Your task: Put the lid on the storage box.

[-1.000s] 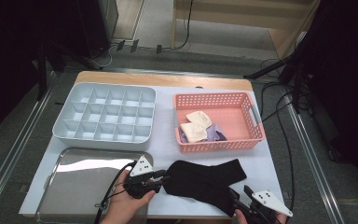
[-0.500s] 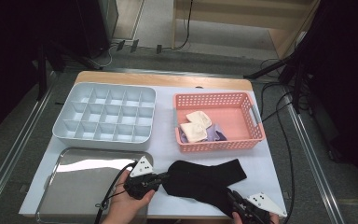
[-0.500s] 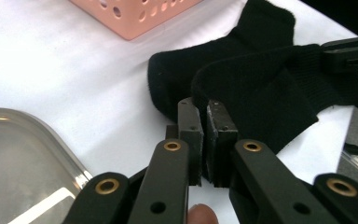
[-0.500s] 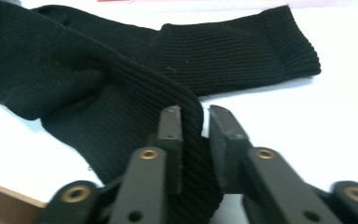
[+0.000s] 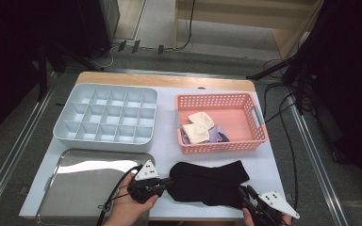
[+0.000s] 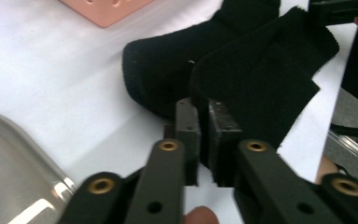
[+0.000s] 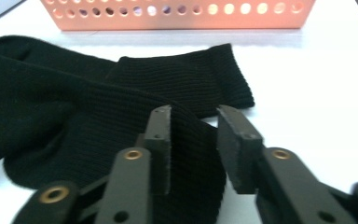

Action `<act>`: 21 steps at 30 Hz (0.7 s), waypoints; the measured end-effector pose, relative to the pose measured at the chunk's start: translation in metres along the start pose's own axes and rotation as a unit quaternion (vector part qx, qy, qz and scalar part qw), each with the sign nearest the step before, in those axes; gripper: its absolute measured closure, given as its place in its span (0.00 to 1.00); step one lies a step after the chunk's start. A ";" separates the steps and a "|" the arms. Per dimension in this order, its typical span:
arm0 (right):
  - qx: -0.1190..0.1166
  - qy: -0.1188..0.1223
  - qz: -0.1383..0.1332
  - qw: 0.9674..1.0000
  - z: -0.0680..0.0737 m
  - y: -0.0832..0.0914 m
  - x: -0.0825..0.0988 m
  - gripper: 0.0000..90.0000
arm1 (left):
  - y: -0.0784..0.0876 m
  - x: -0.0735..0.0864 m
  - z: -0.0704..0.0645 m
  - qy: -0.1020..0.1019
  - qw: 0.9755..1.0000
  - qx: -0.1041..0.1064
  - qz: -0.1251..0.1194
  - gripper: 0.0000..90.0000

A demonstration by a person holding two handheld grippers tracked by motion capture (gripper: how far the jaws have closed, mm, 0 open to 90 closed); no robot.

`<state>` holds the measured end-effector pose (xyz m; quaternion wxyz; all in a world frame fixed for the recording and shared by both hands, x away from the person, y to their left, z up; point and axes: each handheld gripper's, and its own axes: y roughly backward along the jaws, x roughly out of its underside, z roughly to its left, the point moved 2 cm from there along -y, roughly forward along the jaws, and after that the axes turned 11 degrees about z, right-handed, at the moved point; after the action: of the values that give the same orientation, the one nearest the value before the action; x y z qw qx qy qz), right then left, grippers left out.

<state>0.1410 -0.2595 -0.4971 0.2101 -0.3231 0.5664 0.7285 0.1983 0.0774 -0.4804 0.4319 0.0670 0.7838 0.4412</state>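
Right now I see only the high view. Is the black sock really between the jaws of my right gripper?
Observer: Yes. In the right gripper view, a raised fold of the black sock stands between the jaws of the right gripper. The jaws have just been opening and stand apart.
Operator: And the left side?
Observer: The left gripper keeps only a narrow gap, with an edge of the black sock in it. Its jaws have just been opening slightly. Whether the pads press the cloth, I cannot tell.
Operator: Is the cloth one layer there?
Observer: No. The left gripper view shows two black layers, one overlapping the other.
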 end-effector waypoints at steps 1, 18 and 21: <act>-0.001 -0.006 -0.003 1.000 -0.001 0.002 0.000 0.70 | 0.001 0.000 0.001 0.003 1.000 0.002 -0.001 0.87; -0.019 -0.019 0.047 0.999 0.004 -0.002 0.009 0.80 | -0.001 0.000 0.001 0.014 1.000 0.000 0.009 0.95; -0.009 -0.024 0.017 1.000 0.000 0.002 0.005 0.70 | 0.000 -0.002 0.003 0.021 1.000 -0.002 -0.007 0.84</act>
<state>0.1360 -0.2600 -0.4987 0.2085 -0.2980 0.5599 0.7444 0.2018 0.0787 -0.4796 0.4187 0.0509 0.7922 0.4411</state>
